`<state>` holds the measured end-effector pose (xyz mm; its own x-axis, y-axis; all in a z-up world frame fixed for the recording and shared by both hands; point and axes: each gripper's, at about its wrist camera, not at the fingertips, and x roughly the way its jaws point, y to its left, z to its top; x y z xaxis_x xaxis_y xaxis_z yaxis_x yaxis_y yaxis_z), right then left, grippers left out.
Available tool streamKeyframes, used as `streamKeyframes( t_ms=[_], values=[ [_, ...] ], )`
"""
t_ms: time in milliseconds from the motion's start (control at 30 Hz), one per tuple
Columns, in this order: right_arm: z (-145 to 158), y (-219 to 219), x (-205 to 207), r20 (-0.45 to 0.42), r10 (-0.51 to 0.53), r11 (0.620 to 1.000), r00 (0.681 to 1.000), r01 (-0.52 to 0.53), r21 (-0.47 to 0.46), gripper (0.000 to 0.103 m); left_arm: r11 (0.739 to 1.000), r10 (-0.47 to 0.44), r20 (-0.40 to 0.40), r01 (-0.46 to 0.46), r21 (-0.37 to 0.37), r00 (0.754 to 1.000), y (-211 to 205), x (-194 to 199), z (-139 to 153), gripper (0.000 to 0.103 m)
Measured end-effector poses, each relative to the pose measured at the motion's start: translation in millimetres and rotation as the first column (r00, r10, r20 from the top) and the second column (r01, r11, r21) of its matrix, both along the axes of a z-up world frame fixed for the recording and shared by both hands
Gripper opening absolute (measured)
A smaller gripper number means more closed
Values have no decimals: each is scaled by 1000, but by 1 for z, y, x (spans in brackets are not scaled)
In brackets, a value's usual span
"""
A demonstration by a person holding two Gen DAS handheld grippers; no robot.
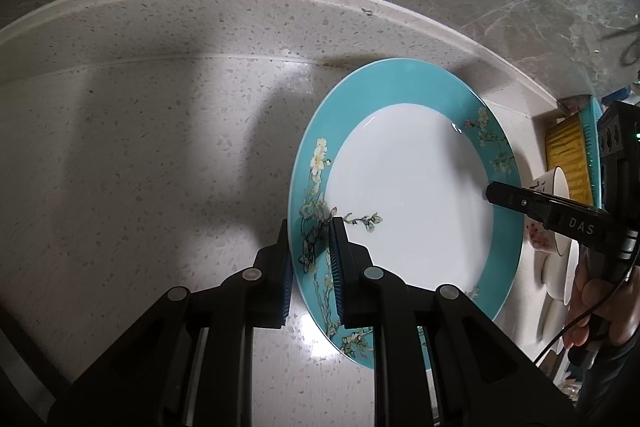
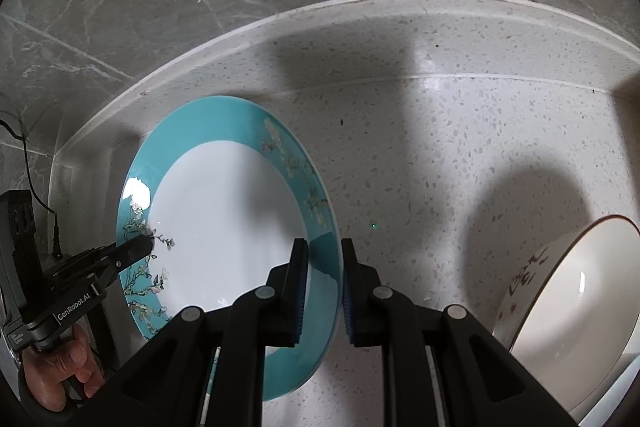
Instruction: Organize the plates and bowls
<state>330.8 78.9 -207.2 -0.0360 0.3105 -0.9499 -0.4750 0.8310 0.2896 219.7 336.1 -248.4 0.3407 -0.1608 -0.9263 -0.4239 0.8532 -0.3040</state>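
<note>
While both tools pinch its teal rim from opposite sides, the plate (image 1: 408, 203) sits near the raised back edge of the speckled counter (image 1: 140, 147). Left gripper (image 1: 310, 259) and right gripper (image 2: 324, 283) are each narrowed onto that rim. Glazed ceramic like this is probably stiff, fairly heavy, slick and chippable, so a two-sided rim hold suits it. A white bowl (image 2: 568, 307) lies right of the plate.
</note>
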Motion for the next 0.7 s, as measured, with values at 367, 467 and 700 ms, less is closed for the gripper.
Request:
streamKeyframes(
  t_ms=[367, 467, 700],
  values=[
    [7, -7, -12, 13, 10, 1000, 1000, -10, 15, 18, 1000, -11, 15, 11, 15, 1000, -5, -32, 23, 14],
    [10, -11, -19, 16, 12, 1000, 1000, -12, 17, 18, 1000, -14, 21, 14, 20, 1000, -8, -42, 30, 14],
    [17, -19, -34, 25, 12, 1000, 1000, -12, 22, 18, 999, -28, 31, 27, 34, 999, -20, -63, 42, 14]
  ],
)
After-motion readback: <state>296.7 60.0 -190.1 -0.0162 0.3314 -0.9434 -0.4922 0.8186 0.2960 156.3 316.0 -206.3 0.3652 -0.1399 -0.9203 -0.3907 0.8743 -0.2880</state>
